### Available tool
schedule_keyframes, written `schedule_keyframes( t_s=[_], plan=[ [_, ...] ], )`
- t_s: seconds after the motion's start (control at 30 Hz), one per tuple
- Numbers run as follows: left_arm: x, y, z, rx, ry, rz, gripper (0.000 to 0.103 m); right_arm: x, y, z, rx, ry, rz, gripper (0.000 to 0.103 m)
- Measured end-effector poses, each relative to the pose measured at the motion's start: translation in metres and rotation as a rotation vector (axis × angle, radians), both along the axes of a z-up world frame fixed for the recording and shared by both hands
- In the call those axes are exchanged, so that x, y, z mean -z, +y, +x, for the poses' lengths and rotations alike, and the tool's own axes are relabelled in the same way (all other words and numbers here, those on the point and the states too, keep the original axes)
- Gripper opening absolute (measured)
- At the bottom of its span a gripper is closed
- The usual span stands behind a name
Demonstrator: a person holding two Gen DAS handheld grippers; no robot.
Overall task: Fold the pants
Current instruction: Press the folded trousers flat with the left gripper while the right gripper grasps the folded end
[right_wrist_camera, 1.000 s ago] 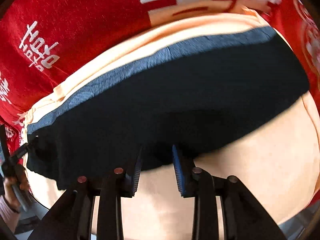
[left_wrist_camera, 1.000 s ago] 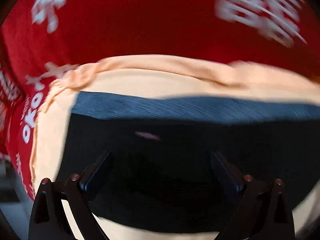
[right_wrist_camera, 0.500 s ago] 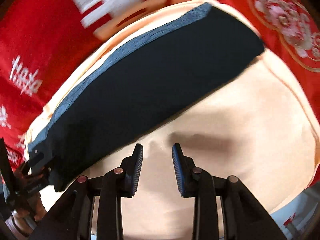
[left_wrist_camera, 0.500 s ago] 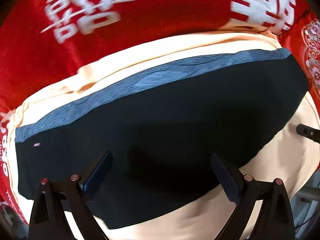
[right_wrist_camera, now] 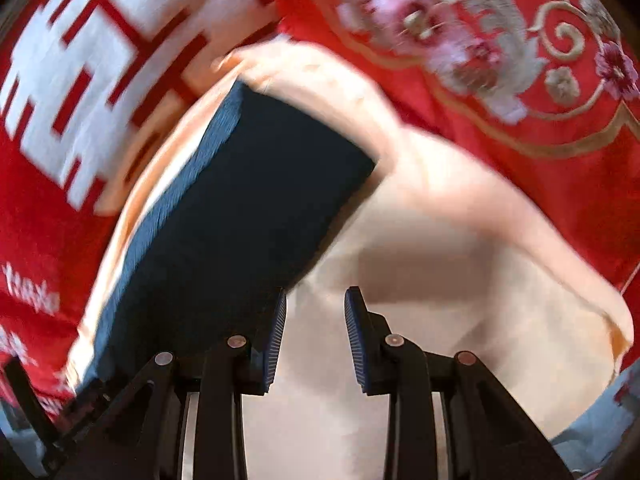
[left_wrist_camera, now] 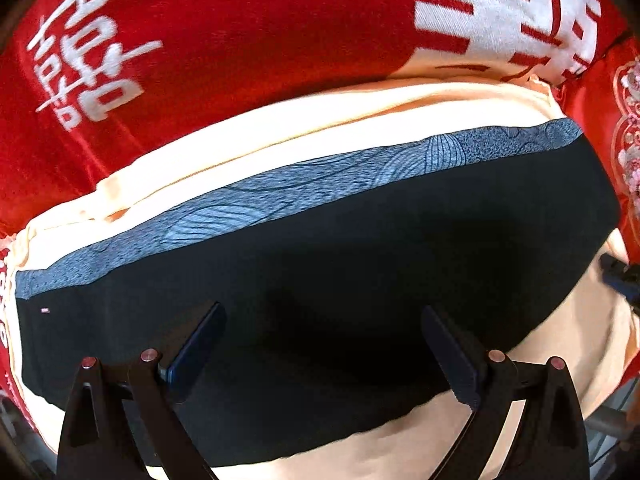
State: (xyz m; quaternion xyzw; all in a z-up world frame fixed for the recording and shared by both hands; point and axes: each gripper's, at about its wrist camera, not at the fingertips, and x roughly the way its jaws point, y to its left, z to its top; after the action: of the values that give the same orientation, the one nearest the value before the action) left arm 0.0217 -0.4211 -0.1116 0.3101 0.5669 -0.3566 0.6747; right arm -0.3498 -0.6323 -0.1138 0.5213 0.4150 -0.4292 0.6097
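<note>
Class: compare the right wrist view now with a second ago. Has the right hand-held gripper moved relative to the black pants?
Yes. The right hand-held gripper has slid off the black pants toward their end and now hangs over the peach cloth.

surface: red cloth (left_wrist_camera: 248, 40) | on it: peach cloth (left_wrist_camera: 320, 128), under folded dark pants (left_wrist_camera: 360, 264)

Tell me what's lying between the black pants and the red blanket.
A peach-coloured cloth lies between them: the black pants rest on it, and its margin separates their blue patterned band from the red blanket. The left wrist view shows it best.
</note>
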Motion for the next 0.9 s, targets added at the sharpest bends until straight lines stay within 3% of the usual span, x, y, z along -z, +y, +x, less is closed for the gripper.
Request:
schedule_keyframes(
  t_s=[0.17,0.2,0.23,0.27,0.33,0.4,0.5,0.57,0.67,0.9],
  plan=[
    [0.019,-0.01,-0.006,-0.026,-0.003,0.052,0.099,0.008,-0.025,-0.012,0.07,-0.06,-0.01,0.033],
    [0.021,-0.01,-0.007,-0.032,-0.003,0.055,0.099,0.007,-0.031,-0.015,0.067,-0.068,-0.006,0.029],
    [0.021,-0.01,-0.008,-0.036,-0.005,0.054,0.099,0.005,-0.035,-0.012,0.055,-0.063,-0.014,0.013],
    [0.022,-0.011,-0.008,-0.035,-0.008,0.053,0.099,-0.004,-0.038,-0.006,0.015,-0.051,-0.054,0.013],
    [0.021,-0.011,-0.01,-0.029,-0.018,0.054,0.099,-0.017,-0.037,0.005,-0.067,-0.026,-0.125,0.013],
    [0.026,-0.014,-0.012,-0.026,-0.026,0.061,0.1,-0.016,-0.037,0.008,-0.105,0.003,-0.133,0.013],
    [0.032,-0.019,-0.014,-0.026,-0.037,0.07,0.102,0.001,-0.04,-0.009,-0.041,0.019,-0.067,0.032],
    [0.031,-0.02,-0.015,-0.027,-0.034,0.074,0.102,-0.001,-0.037,-0.025,0.003,-0.035,-0.058,0.036],
    [0.03,-0.022,-0.02,-0.013,-0.047,0.075,0.102,-0.002,-0.029,-0.032,-0.018,-0.124,-0.018,0.036],
    [0.031,-0.025,-0.025,-0.027,-0.046,0.077,0.102,0.022,-0.008,-0.026,-0.003,-0.317,0.082,0.036]
  ],
)
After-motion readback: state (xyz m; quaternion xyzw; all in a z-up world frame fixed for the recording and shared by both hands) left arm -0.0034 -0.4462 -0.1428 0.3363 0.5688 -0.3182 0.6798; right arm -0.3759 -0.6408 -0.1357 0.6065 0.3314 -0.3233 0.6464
